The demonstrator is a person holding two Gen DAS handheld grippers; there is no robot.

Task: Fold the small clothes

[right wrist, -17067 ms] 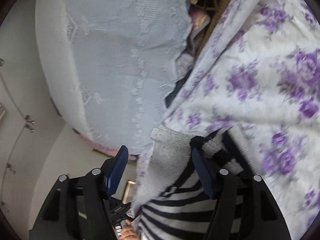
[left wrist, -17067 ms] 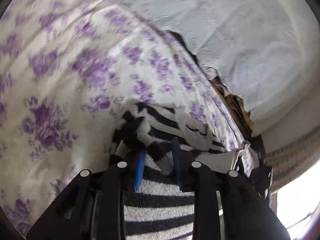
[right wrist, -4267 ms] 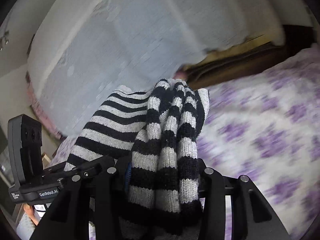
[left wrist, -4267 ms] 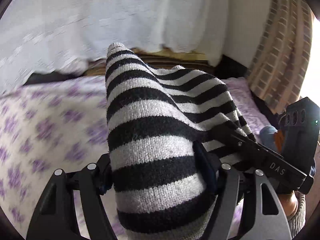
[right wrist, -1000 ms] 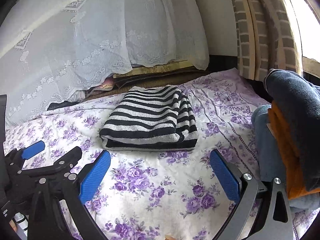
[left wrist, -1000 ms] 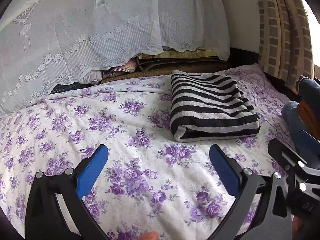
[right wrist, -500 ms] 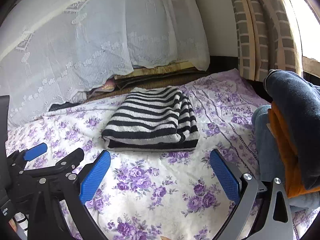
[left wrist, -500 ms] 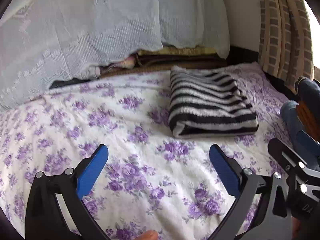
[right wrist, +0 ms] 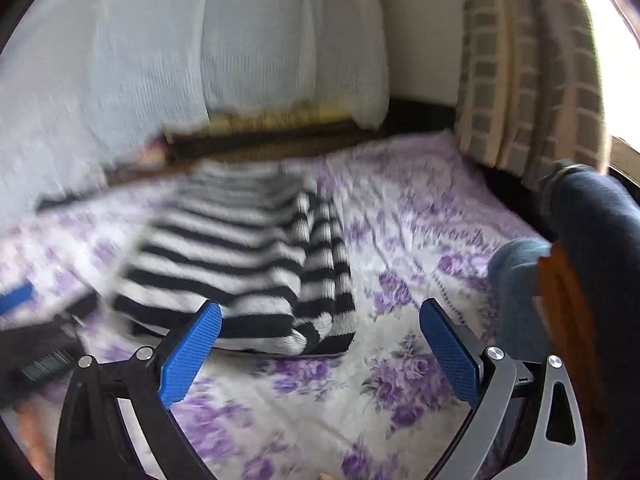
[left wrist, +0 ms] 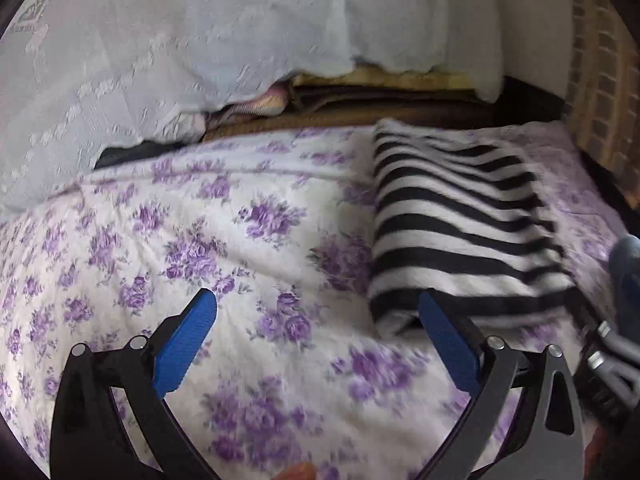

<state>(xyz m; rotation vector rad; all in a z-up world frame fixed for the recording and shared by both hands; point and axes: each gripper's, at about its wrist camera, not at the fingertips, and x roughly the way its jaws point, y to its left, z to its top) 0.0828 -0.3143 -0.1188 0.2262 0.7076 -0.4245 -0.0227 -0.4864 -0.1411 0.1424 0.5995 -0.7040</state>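
Left wrist view: sharper on the left half of the frame, taking in a wide stretch of flowered bedspread (left wrist: 224, 240), white with purple blossoms, and a pale lace curtain (left wrist: 160, 48) across the upper left. Under the curtain's hem, a stack of brown and yellow bedding (left wrist: 384, 96), plus a bit of pink fabric. At the lower right edge, part of the other gripper's dark frame, blurred.

Right wrist view: blurrier overall, but alone in showing a checked beige drape (right wrist: 532, 72) at the upper right, bright window light at the edge, and a heap of dark blue, orange and denim-blue clothes (right wrist: 576, 264) at the right side. A blue pad and black frame of the other gripper at the lower left, smeared.

Striped sweater (left wrist: 456, 224) folded into a thick rectangle, lying flat on the bedspread in the right centre of the left view and the left centre of the right view (right wrist: 248, 264). Broad black and white bands, fuzzy knit, folded edges rounded and stacked at the right side.

Left gripper (left wrist: 316, 318) spread wide, blue ribbed pads empty, right pad tip overlapping the sweater's near edge in the frame; contact not clear. Right gripper (right wrist: 320, 326) likewise spread wide and empty.
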